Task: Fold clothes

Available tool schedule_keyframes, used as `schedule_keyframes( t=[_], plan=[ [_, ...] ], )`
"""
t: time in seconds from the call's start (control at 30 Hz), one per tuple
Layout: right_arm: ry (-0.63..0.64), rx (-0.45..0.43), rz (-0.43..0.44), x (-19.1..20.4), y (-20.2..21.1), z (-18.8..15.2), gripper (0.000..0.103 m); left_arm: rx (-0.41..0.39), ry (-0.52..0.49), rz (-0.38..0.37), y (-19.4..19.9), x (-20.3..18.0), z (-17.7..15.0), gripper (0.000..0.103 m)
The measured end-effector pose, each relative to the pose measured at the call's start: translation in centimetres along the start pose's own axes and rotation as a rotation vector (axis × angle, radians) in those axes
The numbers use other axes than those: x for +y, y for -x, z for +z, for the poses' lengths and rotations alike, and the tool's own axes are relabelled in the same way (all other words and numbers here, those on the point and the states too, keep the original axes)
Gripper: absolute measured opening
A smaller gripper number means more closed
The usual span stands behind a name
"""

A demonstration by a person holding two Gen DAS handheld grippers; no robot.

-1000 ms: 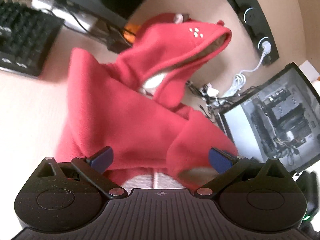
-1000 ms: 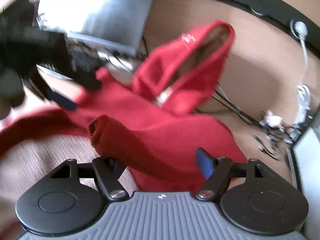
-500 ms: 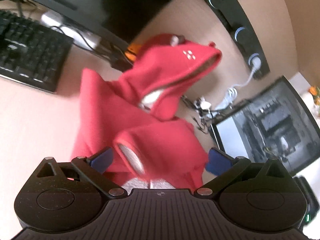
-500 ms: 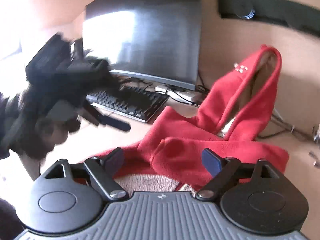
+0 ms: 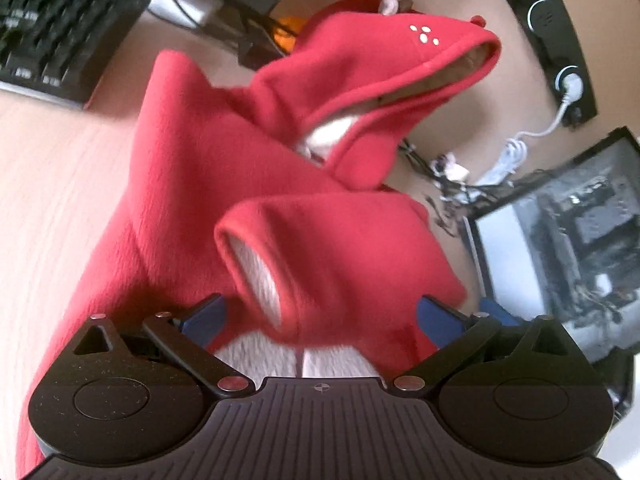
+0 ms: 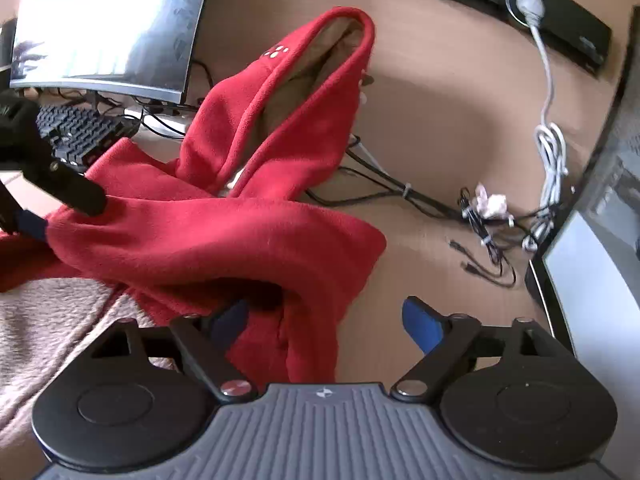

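Plainly soft and light: a red fleece hoodie, spread on the surface beside the keyboard, with the hood standing up at the far end. Thick and limp, likely to sag and drag rather than slide; not fragile, no need for a gentle pinch. Best taken at a doubled edge, such as the cuff or the hem, rather than mid-panel, where only the top layer would lift.

Left gripper: jaws spread wide, cuff lying loose between them, nothing pinched. Right gripper: jaws closing, a fold of red cloth beside the left pad, right pad bare over the surface, no grip yet.

Compared with a second ago: sleeve now laid across the chest instead of bunched at the right side, with the cuff mouth and its pale lining turned toward the left wrist view. Hood much as before. Both grippers back in close over the near edge after pulling away half a second ago.
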State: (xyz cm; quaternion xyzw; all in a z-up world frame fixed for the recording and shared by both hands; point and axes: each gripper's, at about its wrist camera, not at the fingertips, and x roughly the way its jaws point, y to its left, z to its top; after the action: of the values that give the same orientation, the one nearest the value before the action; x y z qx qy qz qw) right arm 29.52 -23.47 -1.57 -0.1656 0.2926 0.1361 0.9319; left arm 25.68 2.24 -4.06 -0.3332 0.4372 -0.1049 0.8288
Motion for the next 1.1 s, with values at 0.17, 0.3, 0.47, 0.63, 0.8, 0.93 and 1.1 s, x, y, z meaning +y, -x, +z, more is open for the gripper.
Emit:
schedule_keyframes(
  t=[0.17, 0.3, 0.47, 0.63, 0.8, 0.93, 1.1],
  plan=[
    [-0.042, -0.035, 0.025, -0.9, -0.1, 0.4, 0.036, -0.041, -0.094, 0.087, -0.5, -1.5, 0.6, 0.051],
    [-0.077, -0.090, 0.030, -1.4, 0.4, 2.0, 0.022, -0.115, -0.195, 0.096, 1.1, -3.2, 2.2, 0.025],
    [-0.004, -0.105, 0.131, 1.5, -0.4, 3.2, 0.022, -0.226, -0.310, 0.186, 3.6, -3.7, 4.3, 0.022],
    [0.052, -0.021, 0.199, 3.4, -2.1, 2.3, 0.045, -0.212, -0.357, 0.383, 3.0, -0.5, 4.3, 0.022],
    [-0.053, -0.089, 0.195, -0.3, 0.6, 2.9, 0.094, -0.209, -0.333, 0.396, 4.3, 1.6, 4.2, 0.046],
    [-0.072, -0.088, 0.049, -2.1, 0.1, 3.5, 0.099, -0.273, -0.337, 0.285, 5.8, 0.2, 5.0, 0.065],
    [-0.139, 0.029, -0.016, -1.8, -3.9, 2.8, 0.103, -0.207, -0.346, 0.144, 3.1, -1.8, 5.1, 0.078]
  ],
)
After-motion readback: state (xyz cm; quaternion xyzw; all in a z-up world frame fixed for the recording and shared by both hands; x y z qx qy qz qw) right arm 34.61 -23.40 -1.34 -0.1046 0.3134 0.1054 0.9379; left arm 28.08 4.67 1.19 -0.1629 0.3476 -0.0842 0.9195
